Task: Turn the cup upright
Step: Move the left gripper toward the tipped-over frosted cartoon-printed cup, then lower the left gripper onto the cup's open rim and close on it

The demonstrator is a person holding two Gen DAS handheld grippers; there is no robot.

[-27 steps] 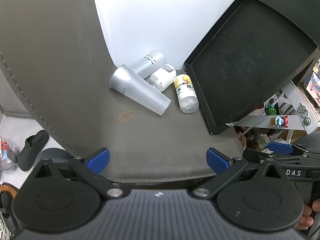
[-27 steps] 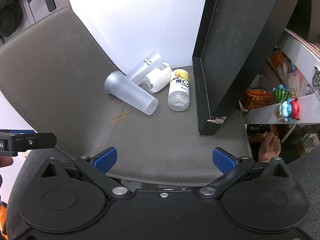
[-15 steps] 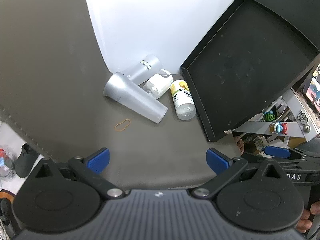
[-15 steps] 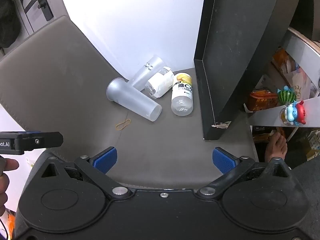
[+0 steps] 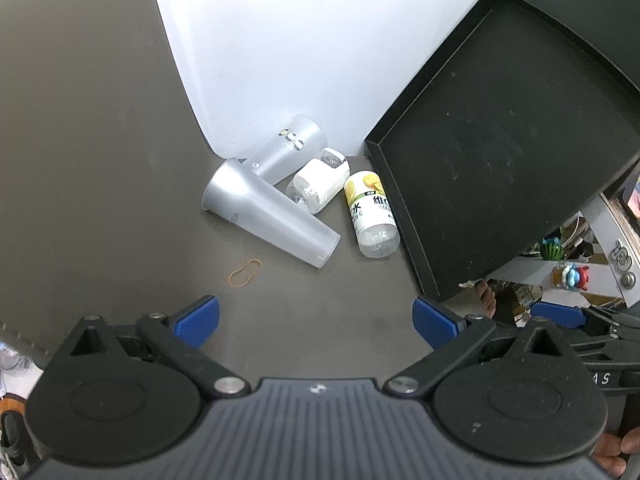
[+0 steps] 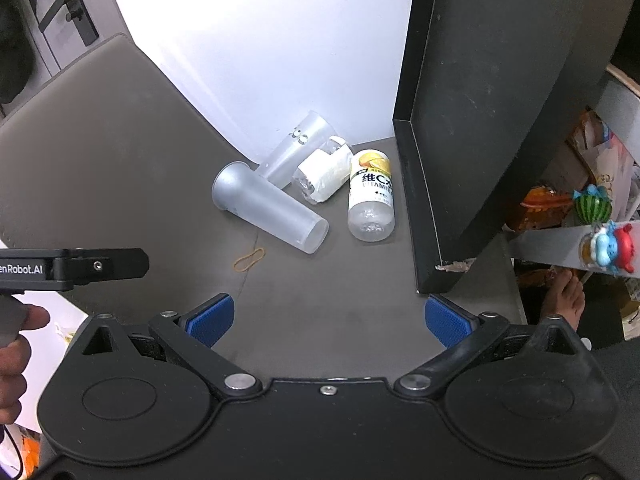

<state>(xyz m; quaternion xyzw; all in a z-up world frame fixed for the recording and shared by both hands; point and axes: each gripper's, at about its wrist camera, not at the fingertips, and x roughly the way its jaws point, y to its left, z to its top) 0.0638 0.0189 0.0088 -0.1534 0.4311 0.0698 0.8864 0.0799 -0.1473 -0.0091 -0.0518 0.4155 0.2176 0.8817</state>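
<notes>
Grey mat (image 5: 100,160): frosted cup (image 5: 269,212) on its side, second cup (image 5: 286,149), bottle (image 5: 371,214), rubber band (image 5: 245,271). Left gripper (image 5: 316,318), right gripper (image 6: 327,318): both wide, empty.

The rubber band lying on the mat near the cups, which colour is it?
Orange-tan; the rubber band shows best in the left wrist view.

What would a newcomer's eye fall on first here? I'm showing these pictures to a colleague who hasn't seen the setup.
Probably the frosted cup lying on its side mid-mat, with a second clear cup, a white roll and a yellow-labelled bottle clustered behind and beside it. Next, the big black tray propped on the right, and the small rubber band in front of the cup. Both grippers hang back, jaws wide open.
</notes>
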